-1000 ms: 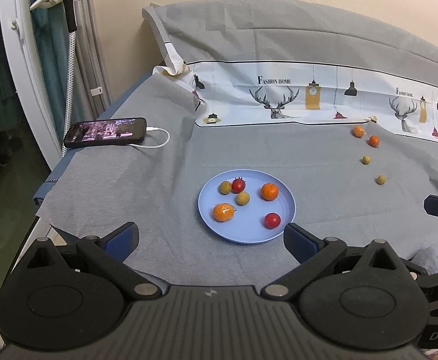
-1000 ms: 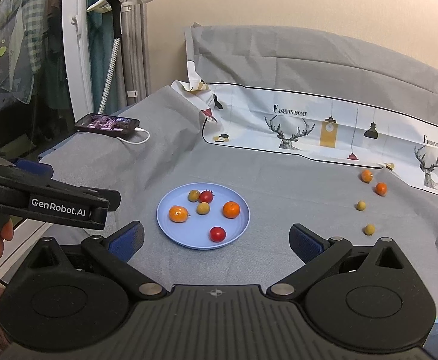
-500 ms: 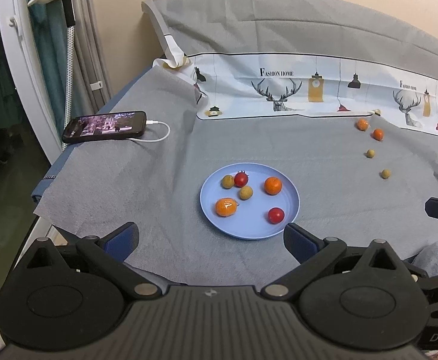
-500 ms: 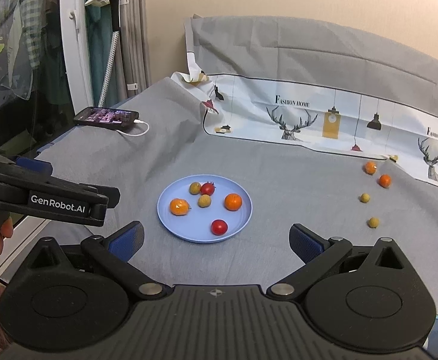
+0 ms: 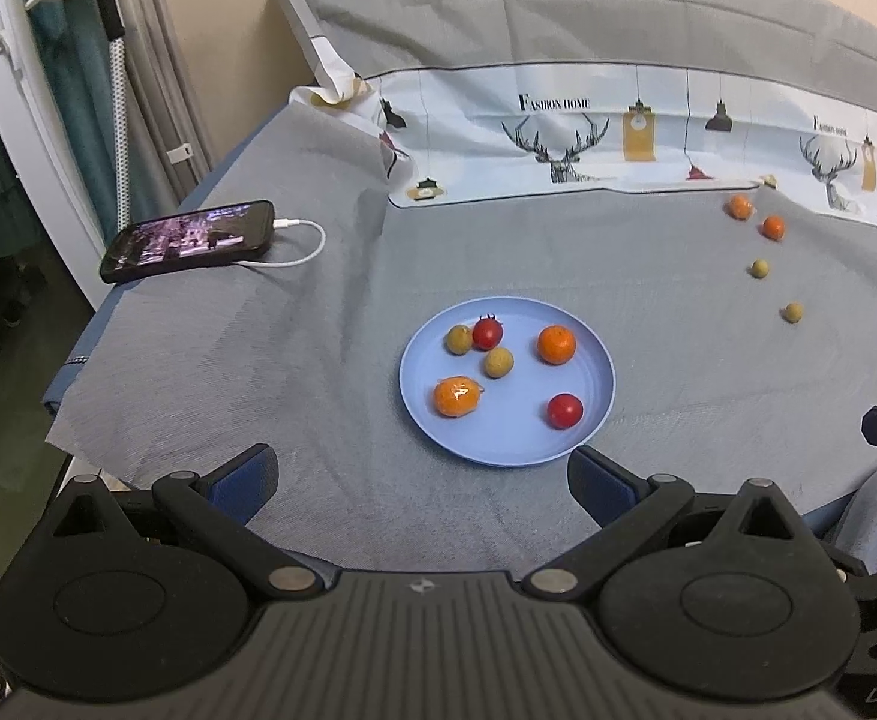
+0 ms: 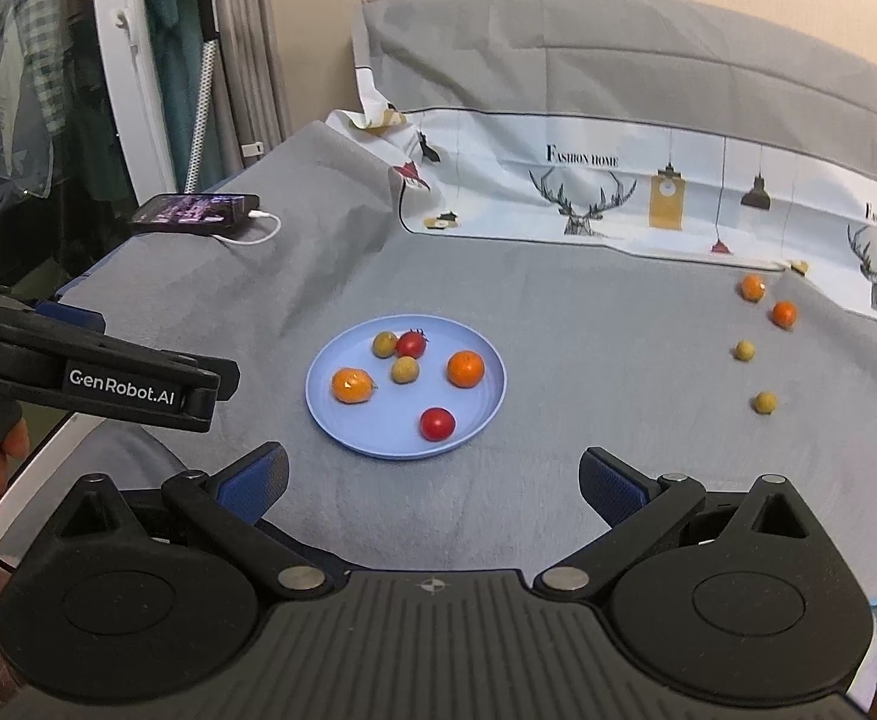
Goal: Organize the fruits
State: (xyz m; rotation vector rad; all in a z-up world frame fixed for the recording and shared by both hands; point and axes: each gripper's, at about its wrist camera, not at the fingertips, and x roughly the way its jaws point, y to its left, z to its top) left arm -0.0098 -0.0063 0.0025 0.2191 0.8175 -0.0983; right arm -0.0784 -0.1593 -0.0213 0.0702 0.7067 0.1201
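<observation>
The grey cloth-covered table (image 5: pixel 648 276) has open surface all round the round light-blue plate (image 5: pixel 594 420), which sits near-centre. The table's left edge drops off beside a black phone (image 5: pixel 189 240) on a white cable. Left gripper (image 5: pixel 423 471) and right gripper (image 6: pixel 432 477) each hover near the plate's near rim with fingers spread wide, holding nothing. The plate carries six round fruits, none with a discernible long axis. Four loose fruits lie far right in a line running near to far: two orange fruits (image 6: pixel 767 300), two small green fruits (image 6: pixel 755 377), well apart from both grippers.
</observation>
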